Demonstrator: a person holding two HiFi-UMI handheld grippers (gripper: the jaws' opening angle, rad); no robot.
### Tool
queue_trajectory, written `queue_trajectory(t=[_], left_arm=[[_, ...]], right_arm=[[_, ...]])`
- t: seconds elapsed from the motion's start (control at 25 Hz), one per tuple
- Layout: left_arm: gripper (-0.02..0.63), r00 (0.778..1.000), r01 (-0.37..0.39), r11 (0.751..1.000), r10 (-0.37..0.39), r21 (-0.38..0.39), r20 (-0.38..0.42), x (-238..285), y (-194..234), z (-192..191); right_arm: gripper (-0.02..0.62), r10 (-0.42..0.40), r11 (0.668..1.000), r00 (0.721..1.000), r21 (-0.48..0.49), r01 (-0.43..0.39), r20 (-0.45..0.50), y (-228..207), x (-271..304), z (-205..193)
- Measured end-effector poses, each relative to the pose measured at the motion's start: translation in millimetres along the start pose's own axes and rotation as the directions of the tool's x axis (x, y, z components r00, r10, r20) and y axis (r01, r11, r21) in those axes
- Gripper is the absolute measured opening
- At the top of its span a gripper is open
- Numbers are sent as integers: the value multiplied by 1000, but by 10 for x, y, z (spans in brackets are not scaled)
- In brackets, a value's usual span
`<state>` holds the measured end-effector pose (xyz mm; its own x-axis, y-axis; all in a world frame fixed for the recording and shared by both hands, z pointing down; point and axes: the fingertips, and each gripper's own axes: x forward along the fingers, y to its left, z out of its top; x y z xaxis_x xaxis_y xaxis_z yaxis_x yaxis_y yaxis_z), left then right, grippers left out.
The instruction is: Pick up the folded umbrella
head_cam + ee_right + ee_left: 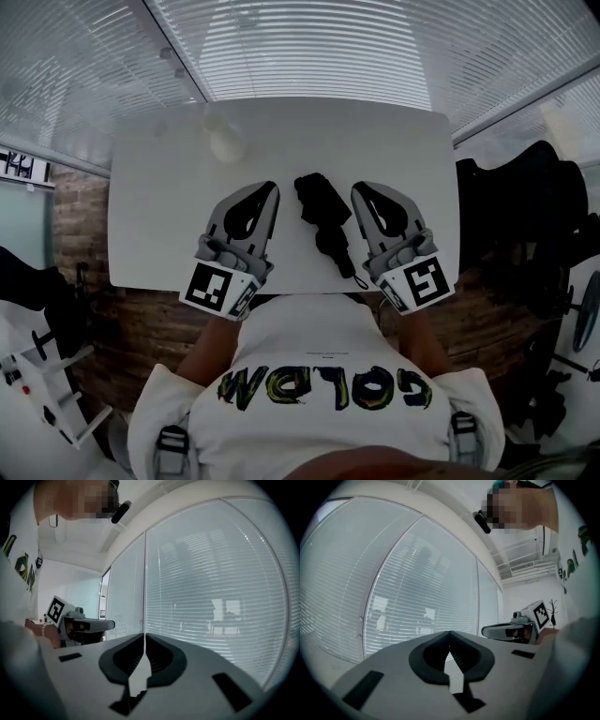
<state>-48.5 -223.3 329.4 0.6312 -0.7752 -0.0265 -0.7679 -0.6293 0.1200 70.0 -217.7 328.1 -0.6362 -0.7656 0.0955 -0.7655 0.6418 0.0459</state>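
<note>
On the table (159, 206), between left gripper (273, 187) and right gripper (357, 188), both 2 with jaws together and empty: folded umbrella (323, 223), lying lengthwise away from the person, near end slanting just beside the right gripper.

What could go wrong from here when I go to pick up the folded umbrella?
1. The left gripper and right gripper flank the umbrella with jaws together; reaching in without opening would likely shove it across the table.
2. Its lower end, with the strap, lies near the table's near edge; a nudge might tip it off.
3. Neither gripper view shows the umbrella, so aiming may be off.
</note>
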Motion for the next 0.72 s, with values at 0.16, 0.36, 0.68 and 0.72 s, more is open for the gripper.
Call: queue_trajectory(t=[0.16,0.36,0.68,0.72], left_arm=[[11,1000,-1,1000,1,-18,-11,7,93,-68],[11,1000,-1,1000,0,-30,-15,-20,158,-105],[11,1000,-13,999,12,-36,-22,-89,242,-154],[11,1000,-15,999,14,-37,-24,-99,256,-158]], right_arm=[[60,-2,1000,997,18,4,-83,-30,158,-282],[132,-8,999,982,45,17,-188,-27,291,-671],[258,5,996,942,87,25,-336,-26,457,-1289],[279,11,995,934,97,25,-356,-19,484,-1375]])
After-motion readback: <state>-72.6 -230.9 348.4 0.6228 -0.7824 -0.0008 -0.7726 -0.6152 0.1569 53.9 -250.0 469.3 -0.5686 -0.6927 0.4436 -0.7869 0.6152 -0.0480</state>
